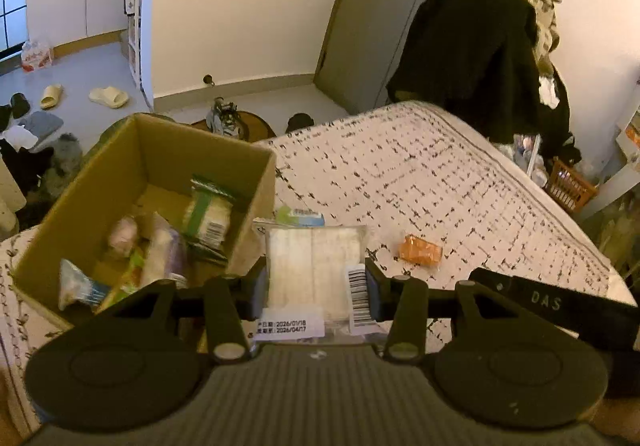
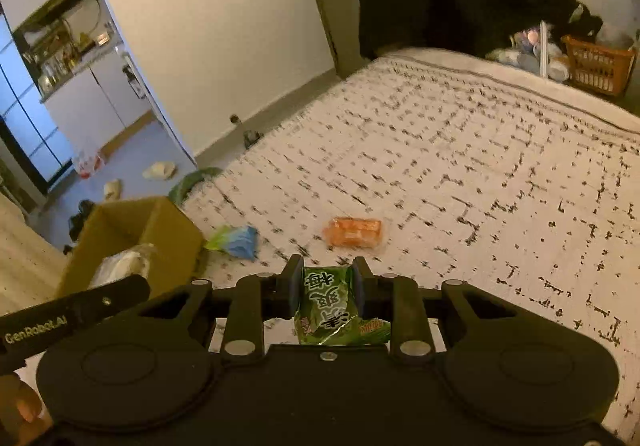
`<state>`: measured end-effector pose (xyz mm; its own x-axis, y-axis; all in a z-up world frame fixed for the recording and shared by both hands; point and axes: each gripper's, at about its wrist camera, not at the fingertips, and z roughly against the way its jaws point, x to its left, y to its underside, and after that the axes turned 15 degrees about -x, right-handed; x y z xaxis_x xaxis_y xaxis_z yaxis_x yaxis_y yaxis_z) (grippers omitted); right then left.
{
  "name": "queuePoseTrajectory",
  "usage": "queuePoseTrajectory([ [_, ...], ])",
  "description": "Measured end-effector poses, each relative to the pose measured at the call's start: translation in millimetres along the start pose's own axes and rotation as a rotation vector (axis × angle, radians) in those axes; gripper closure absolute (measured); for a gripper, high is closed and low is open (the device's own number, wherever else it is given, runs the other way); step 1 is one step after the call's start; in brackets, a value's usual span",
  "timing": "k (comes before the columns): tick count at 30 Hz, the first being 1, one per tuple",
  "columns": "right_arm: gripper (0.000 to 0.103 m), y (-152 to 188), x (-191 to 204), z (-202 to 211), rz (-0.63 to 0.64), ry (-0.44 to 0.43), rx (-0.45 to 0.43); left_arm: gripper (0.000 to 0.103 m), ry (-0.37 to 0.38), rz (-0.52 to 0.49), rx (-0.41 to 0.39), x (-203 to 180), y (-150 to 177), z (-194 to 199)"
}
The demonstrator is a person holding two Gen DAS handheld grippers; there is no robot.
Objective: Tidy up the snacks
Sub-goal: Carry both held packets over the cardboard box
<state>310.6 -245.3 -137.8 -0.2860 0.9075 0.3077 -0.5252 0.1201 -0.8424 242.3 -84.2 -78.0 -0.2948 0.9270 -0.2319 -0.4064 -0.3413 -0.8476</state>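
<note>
Green packet (image 2: 334,306) in right claw (image 2: 327,282)

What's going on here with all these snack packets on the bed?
Someone is sorting snacks into a cardboard box on the bed, using a hand-held tool in each hand. The left tool is clamped on a clear pack of pale wafers, right beside the box, which already holds several packets. The right tool grips a green snack packet above the bedspread. An orange packet and a blue-green packet lie loose on the bed, not yet collected.
</note>
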Motion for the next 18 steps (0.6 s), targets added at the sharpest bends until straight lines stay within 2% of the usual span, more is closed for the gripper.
queuePoseTrajectory([
  [9,0.077,-8,35,22,-0.008,-0.049,-0.082,0.057,0.039,-0.015,-0.072,21,-16,36],
  [18,0.077,-10,70,29,-0.039,-0.12,-0.137,0.057,-0.004,-0.014,-0.097,56,-29,50],
])
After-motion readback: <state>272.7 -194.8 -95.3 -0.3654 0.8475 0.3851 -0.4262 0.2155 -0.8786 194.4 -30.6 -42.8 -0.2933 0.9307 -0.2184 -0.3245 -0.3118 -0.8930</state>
